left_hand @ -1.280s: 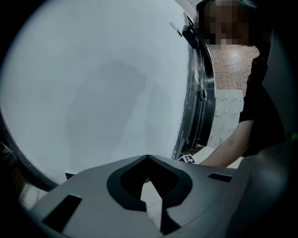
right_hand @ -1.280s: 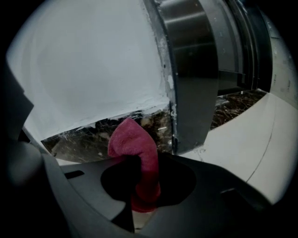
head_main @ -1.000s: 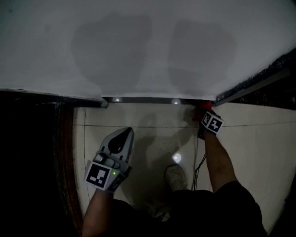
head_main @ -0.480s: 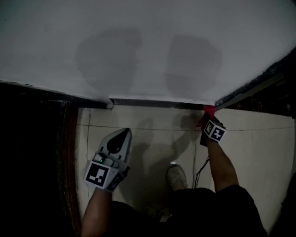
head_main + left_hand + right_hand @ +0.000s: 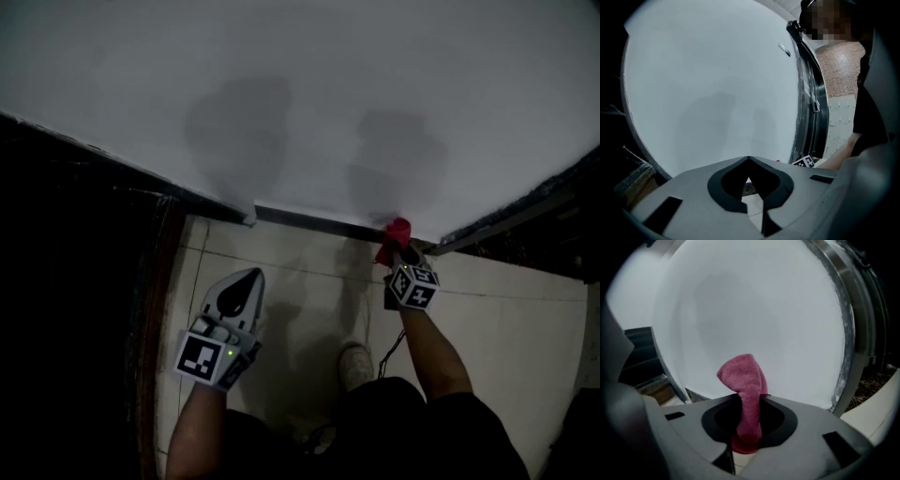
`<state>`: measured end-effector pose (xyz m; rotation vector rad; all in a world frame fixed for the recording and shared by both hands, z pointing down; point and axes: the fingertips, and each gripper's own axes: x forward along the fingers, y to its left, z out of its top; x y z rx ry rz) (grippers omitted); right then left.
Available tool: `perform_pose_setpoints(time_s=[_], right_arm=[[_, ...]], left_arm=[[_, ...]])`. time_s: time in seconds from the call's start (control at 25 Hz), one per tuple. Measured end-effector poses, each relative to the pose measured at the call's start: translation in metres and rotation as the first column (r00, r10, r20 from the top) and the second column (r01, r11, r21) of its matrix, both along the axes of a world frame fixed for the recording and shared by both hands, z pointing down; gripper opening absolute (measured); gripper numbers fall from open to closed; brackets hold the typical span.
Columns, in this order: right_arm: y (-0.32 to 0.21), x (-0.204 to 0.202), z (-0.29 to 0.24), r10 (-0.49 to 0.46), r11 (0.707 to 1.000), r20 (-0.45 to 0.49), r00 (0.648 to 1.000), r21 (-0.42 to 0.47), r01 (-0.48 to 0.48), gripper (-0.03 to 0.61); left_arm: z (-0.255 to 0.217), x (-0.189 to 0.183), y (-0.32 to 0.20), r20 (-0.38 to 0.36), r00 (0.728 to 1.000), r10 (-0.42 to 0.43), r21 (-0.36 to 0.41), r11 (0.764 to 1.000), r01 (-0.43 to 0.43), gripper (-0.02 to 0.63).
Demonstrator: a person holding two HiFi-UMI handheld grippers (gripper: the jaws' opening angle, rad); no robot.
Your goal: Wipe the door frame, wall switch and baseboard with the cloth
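The scene is dim. A red cloth (image 5: 394,238) sticks out of my right gripper (image 5: 397,253), whose jaws are shut on it; its tip lies against the dark baseboard (image 5: 314,223) at the foot of the white wall (image 5: 309,84), near the corner. In the right gripper view the cloth (image 5: 746,389) stands up between the jaws in front of the wall. My left gripper (image 5: 242,279) hangs over the floor tiles to the left, shut and empty, pointing at the wall; its tips (image 5: 748,159) meet in the left gripper view.
A dark doorway with a wooden frame (image 5: 155,309) lies to the left. On the right a dark metal door frame (image 5: 516,217) meets the wall. A shoe (image 5: 354,364) and a thin cable (image 5: 386,349) are on the pale tiled floor (image 5: 525,319).
My right gripper with the cloth has slid left along the baseboard, away from the corner. The left gripper has hardly moved. The view has tilted.
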<state>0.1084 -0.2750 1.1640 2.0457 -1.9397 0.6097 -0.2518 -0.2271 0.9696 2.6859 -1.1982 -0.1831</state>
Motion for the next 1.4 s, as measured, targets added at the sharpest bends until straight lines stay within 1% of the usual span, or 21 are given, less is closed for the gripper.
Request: perform_pose_setpoints(time_s=[0.04, 0.08, 0.16, 0.24, 0.28, 0.36, 0.4, 0.48, 0.64, 0.76, 0.84, 0.96, 1.0, 1.12, 1.2, 1.28, 1.36, 1.4], right_arm=[[0.005, -0.008, -0.028, -0.007, 0.999, 0.012, 1.0, 0.035, 0.007, 0.081], [0.012, -0.014, -0.06, -0.018, 0.998, 0.017, 1.0, 0.066, 0.017, 0.081], [0.028, -0.018, -0.132, -0.041, 0.992, 0.0, 0.999, 0.119, 0.04, 0.081], [0.045, -0.01, -0.206, -0.038, 0.987, -0.031, 0.999, 0.153, 0.043, 0.081], [0.054, -0.003, -0.242, -0.023, 0.986, -0.04, 0.999, 0.163, 0.03, 0.081], [0.071, 0.01, -0.31, 0.02, 0.984, -0.042, 0.999, 0.18, -0.012, 0.081], [0.078, 0.014, -0.343, 0.039, 0.981, -0.037, 0.999, 0.191, -0.031, 0.081], [0.092, 0.015, -0.408, 0.056, 0.976, -0.029, 0.998, 0.213, -0.048, 0.081], [0.115, 0.011, -0.543, 0.031, 0.962, -0.033, 0.999, 0.271, -0.021, 0.08], [0.13, 0.022, -0.648, 0.046, 0.93, 0.002, 0.999, 0.364, -0.044, 0.08], [0.146, 0.03, -0.703, 0.051, 0.913, 0.039, 0.998, 0.402, -0.062, 0.08], [0.164, 0.031, -0.755, 0.026, 0.901, 0.091, 0.996, 0.429, -0.063, 0.08], [0.166, 0.028, -0.767, 0.016, 0.896, 0.108, 0.994, 0.44, -0.063, 0.08], [0.179, 0.027, -0.793, 0.019, 0.876, 0.161, 0.987, 0.474, -0.094, 0.08], [0.196, 0.026, -0.81, 0.036, 0.858, 0.165, 0.986, 0.5, -0.116, 0.08], [0.219, 0.019, -0.821, 0.056, 0.836, 0.167, 0.984, 0.531, -0.138, 0.08], [0.244, 0.007, -0.823, 0.073, 0.82, 0.189, 0.979, 0.547, -0.166, 0.08], [0.257, -0.001, -0.821, 0.077, 0.818, 0.197, 0.977, 0.548, -0.175, 0.08]], left_arm=[[-0.006, -0.013, 0.005, -0.017, 0.999, -0.032, 0.008, 0.999, 0.033, -0.009], [-0.013, -0.029, 0.009, -0.03, 0.997, -0.066, 0.0, 0.998, 0.066, -0.009], [-0.036, -0.057, 0.01, -0.028, 0.994, -0.108, -0.044, 0.993, 0.107, -0.009], [-0.08, -0.076, 0.005, -0.018, 0.992, -0.122, -0.089, 0.989, 0.12, -0.009], [-0.108, -0.083, 0.001, -0.034, 0.991, -0.132, -0.109, 0.986, 0.128, -0.009], [-0.169, -0.093, -0.005, -0.094, 0.983, -0.159, -0.132, 0.98, 0.146, -0.009], [-0.201, -0.095, -0.008, -0.118, 0.979, -0.168, -0.133, 0.979, 0.152, -0.009], [-0.261, -0.094, -0.006, -0.129, 0.977, -0.168, -0.123, 0.981, 0.152, -0.009], [-0.388, -0.088, 0.003, -0.137, 0.978, -0.157, -0.089, 0.985, 0.145, -0.009], [-0.486, -0.074, 0.005, -0.145, 0.983, -0.116, -0.024, 0.993, 0.113, -0.009], [-0.537, -0.068, 0.018, -0.118, 0.987, -0.112, -0.009, 0.994, 0.112, -0.009], [-0.584, -0.078, 0.05, -0.057, 0.989, -0.139, -0.012, 0.99, 0.139, -0.009], [-0.593, -0.085, 0.058, -0.053, 0.987, -0.15, -0.019, 0.989, 0.149, -0.009], [-0.618, -0.104, 0.071, -0.107, 0.969, -0.221, -0.045, 0.975, 0.217, -0.009], [-0.631, -0.111, 0.079, -0.164, 0.955, -0.246, -0.044, 0.969, 0.242, -0.009], [-0.635, -0.116, 0.094, -0.209, 0.952, -0.223, -0.031, 0.975, 0.222, -0.009], [-0.632, -0.122, 0.109, -0.213, 0.958, -0.192, -0.03, 0.981, 0.19, -0.009], [-0.629, -0.126, 0.117, -0.209, 0.961, -0.18, -0.034, 0.984, 0.177, -0.009]])
